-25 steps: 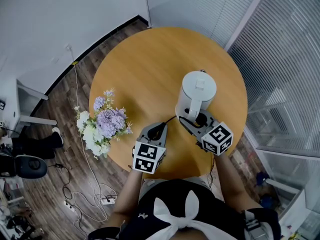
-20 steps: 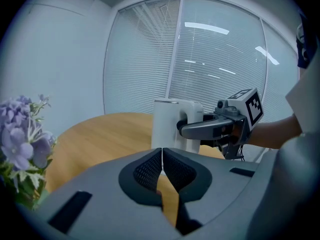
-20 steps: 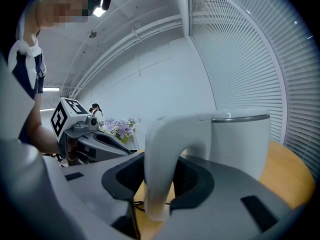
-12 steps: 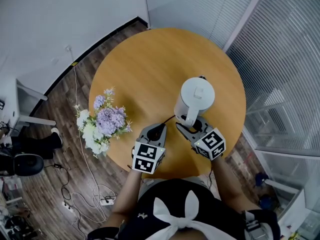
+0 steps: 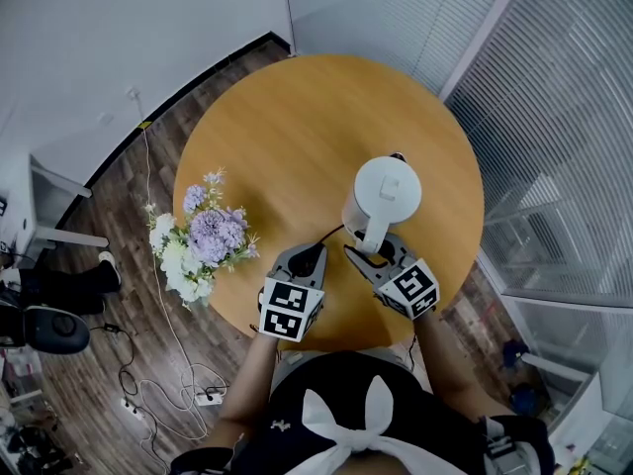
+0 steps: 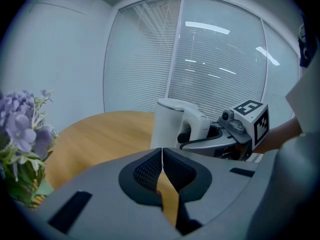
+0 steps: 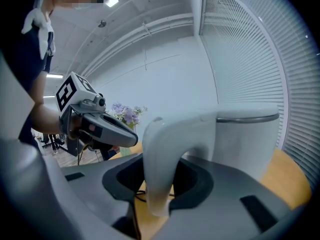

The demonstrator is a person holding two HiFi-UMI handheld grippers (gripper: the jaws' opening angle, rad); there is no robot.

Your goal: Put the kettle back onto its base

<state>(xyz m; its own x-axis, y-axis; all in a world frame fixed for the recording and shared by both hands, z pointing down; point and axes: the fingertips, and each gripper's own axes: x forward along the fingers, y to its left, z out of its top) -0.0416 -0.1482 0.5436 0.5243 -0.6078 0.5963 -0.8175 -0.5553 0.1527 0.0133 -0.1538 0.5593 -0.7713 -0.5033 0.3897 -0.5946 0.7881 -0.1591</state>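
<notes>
One bunch of purple and white flowers (image 5: 203, 245) at the left rim of one round, orange-brown wooden table (image 5: 297, 117).

Two grey hand-held grippers, each with one black-and-white marker cube, side by side over the table's near edge.

Left gripper (image 5: 311, 254) – clenched, ribbed black pads pressed together, nothing between them. It hangs just right of the flowers and points toward the kettle.

One thin black cord (image 5: 333, 233) crosses the wood between the two grippers and runs toward the kettle's foot.

Right gripper (image 5: 369, 255) – grasping the kettle's curved white handle, which stands upright between its two pads, a pad against each side.

One white cylindrical electric kettle (image 5: 386, 188) with a flat lid – upright over the table's right half, near the near edge, just beyond the right gripper. What is under its foot cannot be made out from any view.
</notes>
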